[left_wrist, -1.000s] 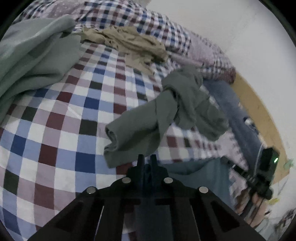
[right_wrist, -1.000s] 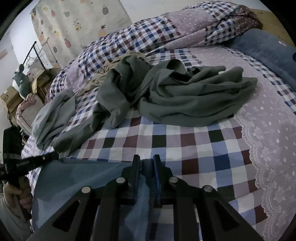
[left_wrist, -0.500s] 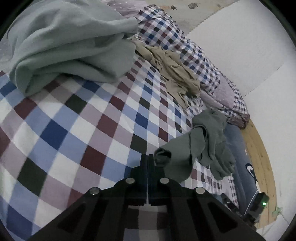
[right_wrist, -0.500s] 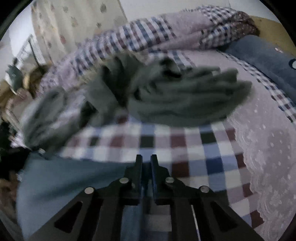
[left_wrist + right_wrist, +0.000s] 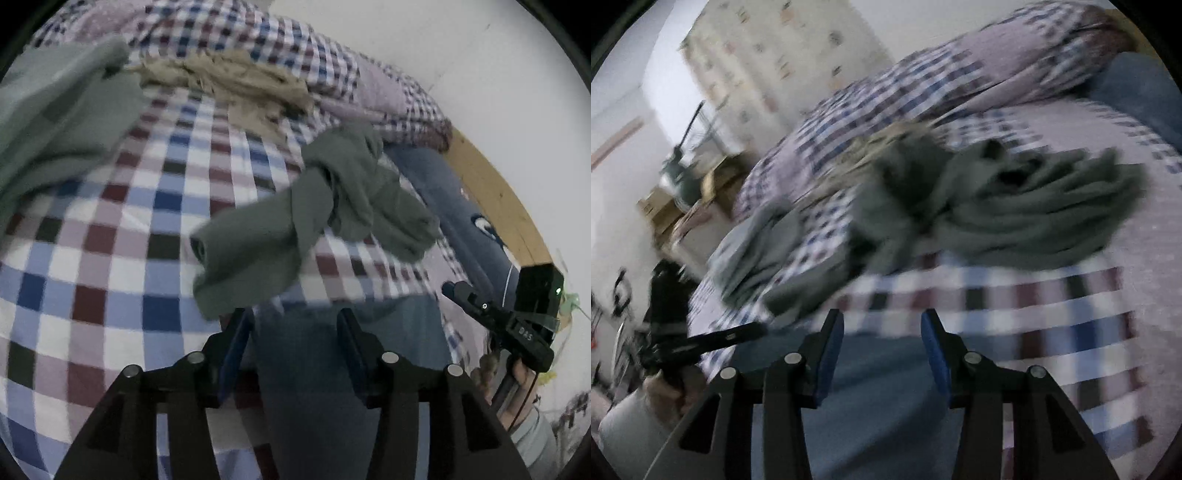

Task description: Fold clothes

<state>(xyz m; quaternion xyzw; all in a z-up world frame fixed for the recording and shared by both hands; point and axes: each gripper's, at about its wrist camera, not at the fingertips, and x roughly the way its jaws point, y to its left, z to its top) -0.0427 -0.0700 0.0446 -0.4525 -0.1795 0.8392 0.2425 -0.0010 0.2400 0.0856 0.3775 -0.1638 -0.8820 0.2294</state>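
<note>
Both grippers, left [image 5: 295, 325] and right [image 5: 882, 328], hang with jaws parted, empty, over a smooth blue-grey cloth [image 5: 332, 369] beneath their fingers. Ahead lies a crumpled grey-green garment [image 5: 314, 218]; that, at least, wants folding.

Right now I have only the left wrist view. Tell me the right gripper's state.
Observer: The right gripper is open; the blue cloth lies below its fingers, unclamped.
Operator: Report what stands beside the bed.
Observer: Cardboard boxes, under a patterned curtain.
Operator: Say how the left gripper is held.
Observer: A hand grips its handle, off the bed's edge.
</note>
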